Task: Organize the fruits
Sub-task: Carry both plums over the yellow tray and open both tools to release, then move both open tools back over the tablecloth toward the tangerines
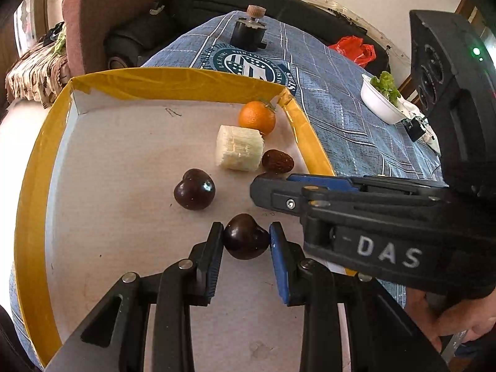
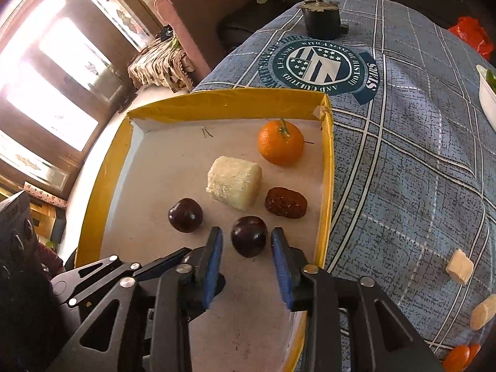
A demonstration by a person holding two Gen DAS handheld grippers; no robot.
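Evidently the step in hand is setting fruit down in the yellow-rimmed tray (image 1: 173,82), which sits on the cloth-covered tabletop (image 2: 403,170). Each hand has a small dark fruit at its tips, and both fruits appear to rest on the tray's pale floor rather than hang in the air.

The left tongs (image 1: 246,226) stand narrow around the near dark fruit (image 1: 246,241). One pad lies against the fruit's side and the other is right beside it, so whether they actually squeeze it I cannot tell. The right tongs (image 2: 247,231) are moderately wide, straddling the second dark fruit (image 2: 249,241) with a clear gap on each side; they hold nothing.

A third dark fruit (image 1: 194,189) lies a little further into the tray. Beyond it are a pale peeled chunk (image 1: 238,148), a brown date (image 1: 278,161) beside that, and an orange (image 1: 256,117) in the far corner.

As I judge it, the next move calls for lifting both tongs straight up and clear, taking care not to nudge the round fruits, which would roll easily. After that, the right hand would need to reach out to the loose pale pieces (image 2: 460,266) and orange pieces (image 2: 458,356) lying on the cloth outside the tray.
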